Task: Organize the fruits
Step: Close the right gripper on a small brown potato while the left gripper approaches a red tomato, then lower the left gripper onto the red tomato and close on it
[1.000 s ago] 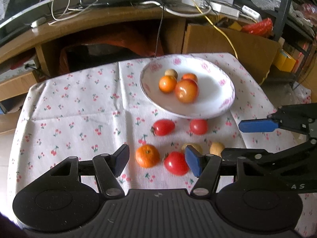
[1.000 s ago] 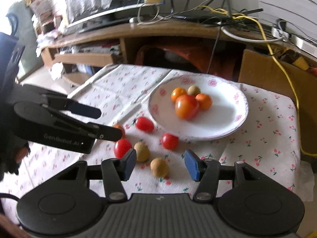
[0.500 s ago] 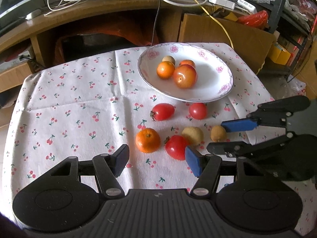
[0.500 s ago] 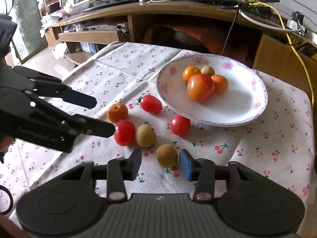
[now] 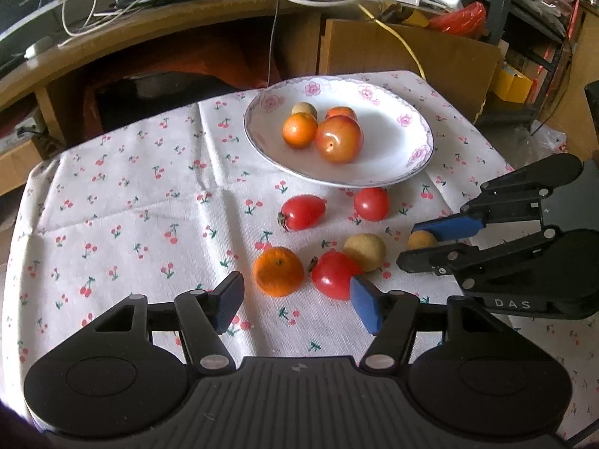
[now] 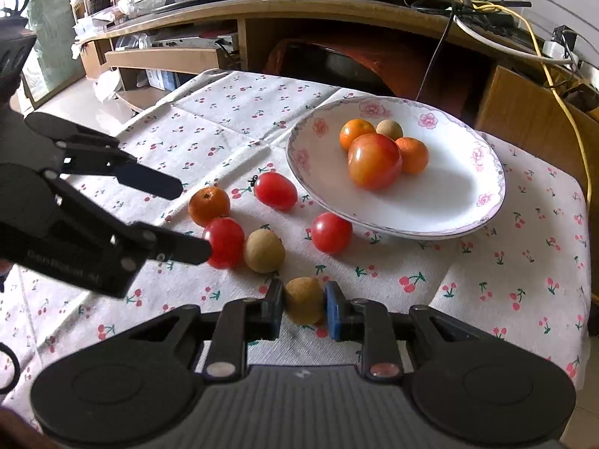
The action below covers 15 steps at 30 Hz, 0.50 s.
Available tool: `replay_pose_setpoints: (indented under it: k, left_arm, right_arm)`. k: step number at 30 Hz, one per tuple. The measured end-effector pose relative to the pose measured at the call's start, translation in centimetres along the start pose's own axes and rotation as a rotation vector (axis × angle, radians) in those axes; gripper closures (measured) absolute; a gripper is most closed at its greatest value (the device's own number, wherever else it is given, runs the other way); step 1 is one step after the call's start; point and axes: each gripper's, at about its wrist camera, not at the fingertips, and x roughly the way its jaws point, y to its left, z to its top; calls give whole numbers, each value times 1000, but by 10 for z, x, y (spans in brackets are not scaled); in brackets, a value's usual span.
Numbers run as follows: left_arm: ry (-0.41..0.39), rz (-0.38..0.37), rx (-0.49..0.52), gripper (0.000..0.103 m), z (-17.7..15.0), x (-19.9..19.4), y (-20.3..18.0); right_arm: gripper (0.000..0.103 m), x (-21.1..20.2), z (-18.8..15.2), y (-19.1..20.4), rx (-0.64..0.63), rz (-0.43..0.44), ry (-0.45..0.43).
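Six fruits loose on cloth [image 6: 232, 112] near plate [image 6: 486, 202]. Right gripper [image 6: 304, 308] jaws closing around small brown fruit [image 6: 304, 299], pads about touching. Likely light, thin brittle shell, rolls; squeeze gently across middle. Left gripper [image 5: 295, 305] half-wide, empty, by red tomato [image 5: 333, 275].

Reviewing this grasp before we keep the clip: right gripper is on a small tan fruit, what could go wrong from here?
1. The right gripper is closing on the small round tan fruit; its pads sit near the tips, so it might squirt out.
2. The second tan fruit and the red cherry tomato lie close; lifting could nudge them.
3. The open left gripper hovers beside that tomato; the two could collide.
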Motion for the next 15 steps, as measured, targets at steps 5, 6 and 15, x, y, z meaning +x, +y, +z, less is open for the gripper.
replay_pose_setpoints:
  k: [5,6,15]
  left_arm:
    - [-6,-36,28,36,0,0,-9]
    - [-4,-32,41,37,0,1,-12]
    - [-25,-97,87,39,2,4,-29]
  right_arm:
    - [54,-3,1,-1,9,4,-8]
    - [54,-3,1,-1,12,8,-6]
    - [53,-3,-2,-3,20,6,4]
